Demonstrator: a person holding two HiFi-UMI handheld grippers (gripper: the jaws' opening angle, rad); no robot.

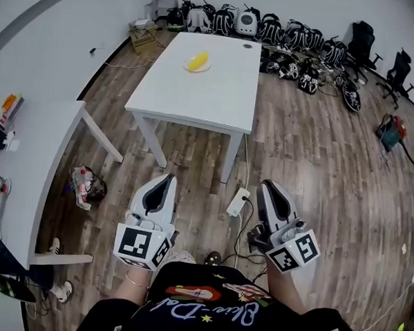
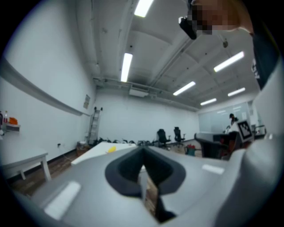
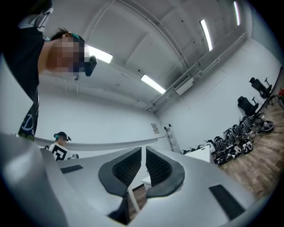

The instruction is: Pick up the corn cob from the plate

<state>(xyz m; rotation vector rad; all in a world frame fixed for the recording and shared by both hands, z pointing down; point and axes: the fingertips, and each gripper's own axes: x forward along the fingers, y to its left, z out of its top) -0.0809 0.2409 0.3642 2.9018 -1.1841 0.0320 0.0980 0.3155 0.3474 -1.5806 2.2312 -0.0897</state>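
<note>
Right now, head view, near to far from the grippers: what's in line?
left gripper and right gripper → table → plate with corn → bags along the wall

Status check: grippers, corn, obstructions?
Both shut, empty: left gripper, right gripper. Corn cob on plate, far table, untouched. Power strip on floor between.

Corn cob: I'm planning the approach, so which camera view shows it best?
The head view: the corn cob lies on its plate on the far white table, seen from above. The left gripper view shows it only as a tiny yellow speck. The right gripper view does not show it.
</note>
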